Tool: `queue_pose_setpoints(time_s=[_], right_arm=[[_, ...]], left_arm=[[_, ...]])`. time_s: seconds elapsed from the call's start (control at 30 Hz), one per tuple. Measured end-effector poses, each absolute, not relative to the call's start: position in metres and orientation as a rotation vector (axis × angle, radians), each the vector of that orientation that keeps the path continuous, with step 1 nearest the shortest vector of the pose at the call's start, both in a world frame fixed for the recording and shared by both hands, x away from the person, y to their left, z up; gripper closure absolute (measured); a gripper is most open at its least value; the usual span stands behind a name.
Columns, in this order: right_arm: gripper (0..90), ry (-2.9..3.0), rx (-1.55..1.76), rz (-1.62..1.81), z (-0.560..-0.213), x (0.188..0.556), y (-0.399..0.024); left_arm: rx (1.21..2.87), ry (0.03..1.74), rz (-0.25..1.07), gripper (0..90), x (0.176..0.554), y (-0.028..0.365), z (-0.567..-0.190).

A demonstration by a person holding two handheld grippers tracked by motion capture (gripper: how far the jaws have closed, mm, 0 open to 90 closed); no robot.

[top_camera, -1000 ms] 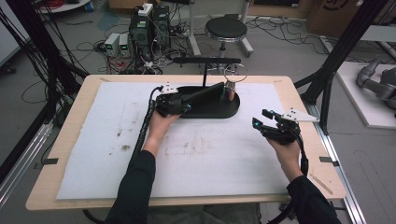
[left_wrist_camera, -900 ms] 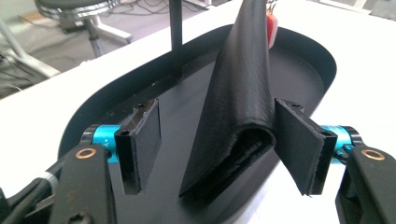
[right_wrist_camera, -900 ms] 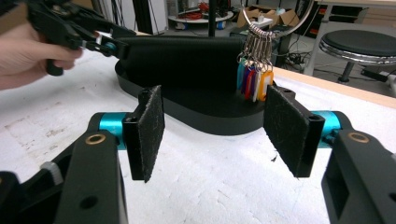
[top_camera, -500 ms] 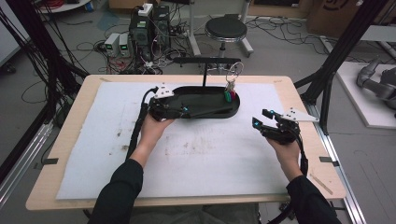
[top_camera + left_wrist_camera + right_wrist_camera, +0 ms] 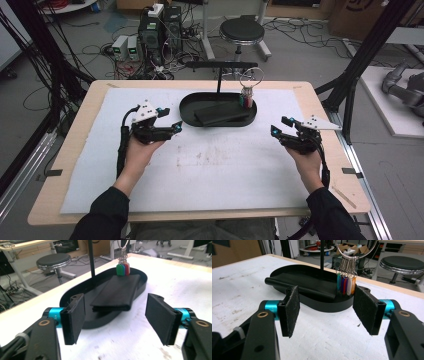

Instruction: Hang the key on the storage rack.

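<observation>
Left gripper point(image 5: 172, 129): held over the white mat point(image 5: 210, 170), left of the tray point(image 5: 187, 107) and clear of it; the jaws stood spread with nothing between them, and had just been opening wider. In the left gripper view its gap point(image 5: 115, 320) faced the tray's near end.
Right gripper point(image 5: 280, 131): held over the mat to the right of the tray, well apart from it; the jaws stood spread and empty. In the right gripper view its gap point(image 5: 325, 311) faced the tray's rounded end.
Tray: black, oval, shallow-walled, it sat at the far middle of the mat.
Wallet point(image 5: 220, 113): a flat, black folded piece, it lay inside the tray, slanted along its length, untouched by either gripper.
Post point(image 5: 219, 79): a thin black rod rose from the tray's far side, with a crossbar point(image 5: 222, 64) on top.
Key ring point(image 5: 248, 80): a metal hoop hung by the tray's right end.
Tags point(image 5: 345, 285): coloured tags dangled from the ring on small loops, their lower ends inside the tray, just beside the wallet's end.
Hands: each gripped its own tool from behind, forearms in dark sleeves.
Stool point(image 5: 242, 31): stood on the floor beyond the table.
</observation>
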State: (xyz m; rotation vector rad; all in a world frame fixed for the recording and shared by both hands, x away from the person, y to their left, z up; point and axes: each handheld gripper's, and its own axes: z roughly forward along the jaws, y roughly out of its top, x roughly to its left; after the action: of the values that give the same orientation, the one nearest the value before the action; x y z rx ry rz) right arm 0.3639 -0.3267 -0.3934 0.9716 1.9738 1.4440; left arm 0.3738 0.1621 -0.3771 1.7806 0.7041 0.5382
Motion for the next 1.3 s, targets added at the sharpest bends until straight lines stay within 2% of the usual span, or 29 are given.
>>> queue_pose_setpoints(time_s=[0.4,0.83,1.3], right_arm=[[38.2,1.967,0.999,1.430,-0.393,0.363,-0.331],[34.5,2.010,0.986,1.330,-0.398,0.346,-0.342],[33.7,2.013,1.012,1.295,-0.403,0.340,-0.352]], left_arm=[[1.796,0.736,0.556,29.7,0.337,0.193,-0.389],[1.752,0.802,0.611,29.0,0.333,0.221,-0.403],[1.770,0.800,0.591,28.3,0.339,0.207,-0.410]])
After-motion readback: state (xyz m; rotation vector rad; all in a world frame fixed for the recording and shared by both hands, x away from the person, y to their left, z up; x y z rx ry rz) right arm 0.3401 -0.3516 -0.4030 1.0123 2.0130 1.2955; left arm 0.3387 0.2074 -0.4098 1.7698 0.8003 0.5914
